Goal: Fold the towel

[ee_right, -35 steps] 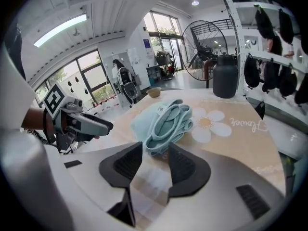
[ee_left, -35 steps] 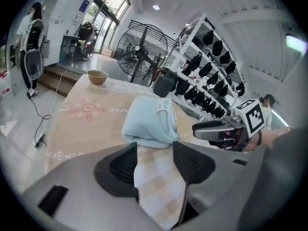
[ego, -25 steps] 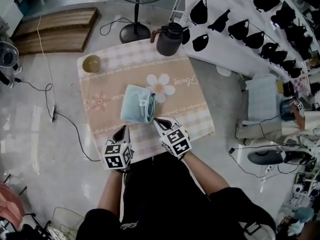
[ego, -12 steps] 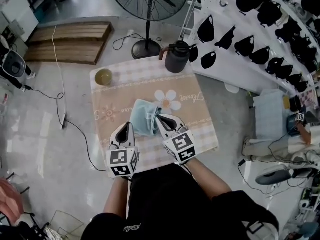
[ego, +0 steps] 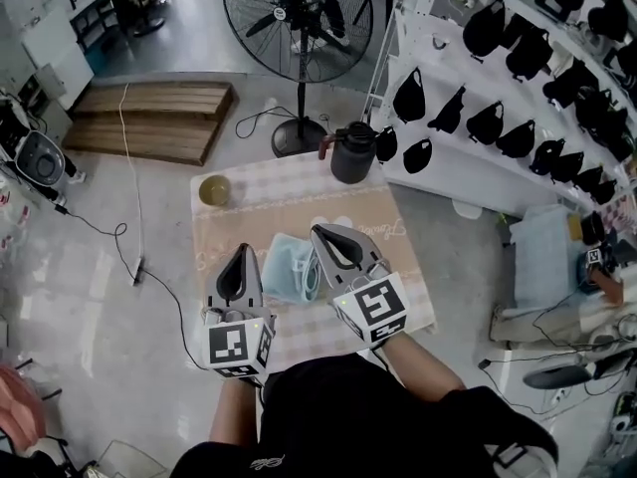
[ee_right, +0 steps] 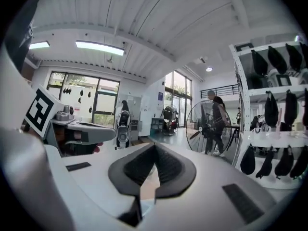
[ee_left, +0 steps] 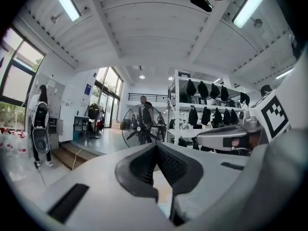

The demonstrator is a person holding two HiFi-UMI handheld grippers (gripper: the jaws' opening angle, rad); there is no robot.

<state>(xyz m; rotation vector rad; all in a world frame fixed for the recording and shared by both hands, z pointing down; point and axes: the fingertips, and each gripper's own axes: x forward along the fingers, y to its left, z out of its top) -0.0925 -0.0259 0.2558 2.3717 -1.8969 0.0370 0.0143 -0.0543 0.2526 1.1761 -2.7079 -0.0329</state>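
Note:
The light blue towel (ego: 287, 267) lies folded in a small bundle on the pink checked tablecloth (ego: 289, 192). Both grippers are held high above the table, level and side by side, in front of the towel in the head view. My left gripper (ego: 242, 251) is shut with nothing in it, and its jaws meet in the left gripper view (ee_left: 156, 146). My right gripper (ego: 319, 233) is also shut and empty, its jaws closed in the right gripper view (ee_right: 155, 146). The right gripper hides the towel's right edge.
A yellowish bowl (ego: 214, 189) sits at the table's far left and a dark jug (ego: 351, 153) at its far right. Beyond stand a floor fan (ego: 297, 18), a white rack of black bags (ego: 498, 118) and wooden pallets (ego: 149, 118). Cables run across the floor at left.
Both shut grippers have risen from the table's near edge up toward the head camera and turned level. The towel stays on the table.

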